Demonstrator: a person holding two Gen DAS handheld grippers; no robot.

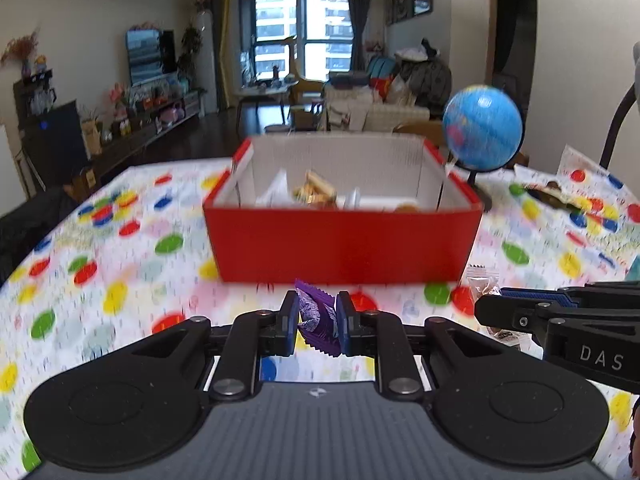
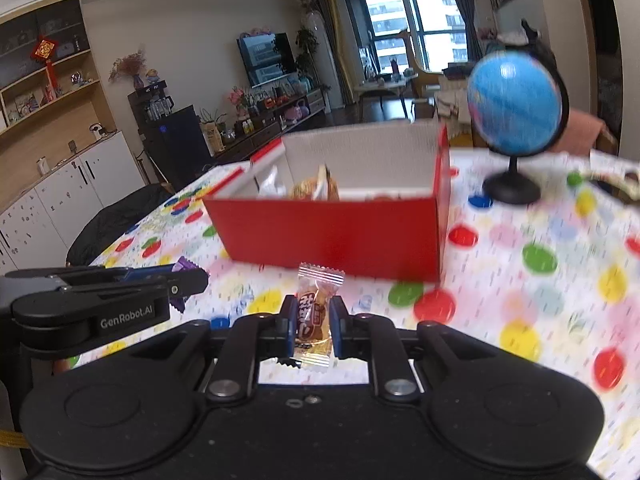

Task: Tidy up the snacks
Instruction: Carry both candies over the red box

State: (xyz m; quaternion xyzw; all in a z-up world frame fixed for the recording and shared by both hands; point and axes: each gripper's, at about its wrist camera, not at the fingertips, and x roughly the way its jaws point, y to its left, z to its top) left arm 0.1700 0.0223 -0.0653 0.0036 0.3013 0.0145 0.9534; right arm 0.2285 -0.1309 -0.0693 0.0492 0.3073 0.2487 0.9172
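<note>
Purple-wrapped snack (image 1: 318, 316) pinched in left claw (image 1: 318, 322), clear-wrapped brown candy (image 2: 314, 316) pinched in right claw (image 2: 311, 322); both held just short of the red box (image 1: 344, 244), above the dotted counter (image 1: 120, 260). Best to lift each over the near wall before releasing, one claw at a time, clear of the globe (image 2: 516, 104). Legible: "GenRobot.AI", "DAS"; candy print probably Chinese, blurred.

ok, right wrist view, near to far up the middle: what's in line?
right gripper clamped on the brown-and-clear wrapped snack → polka-dot tablecloth → red box with snacks inside → living room with TV behind.
</note>
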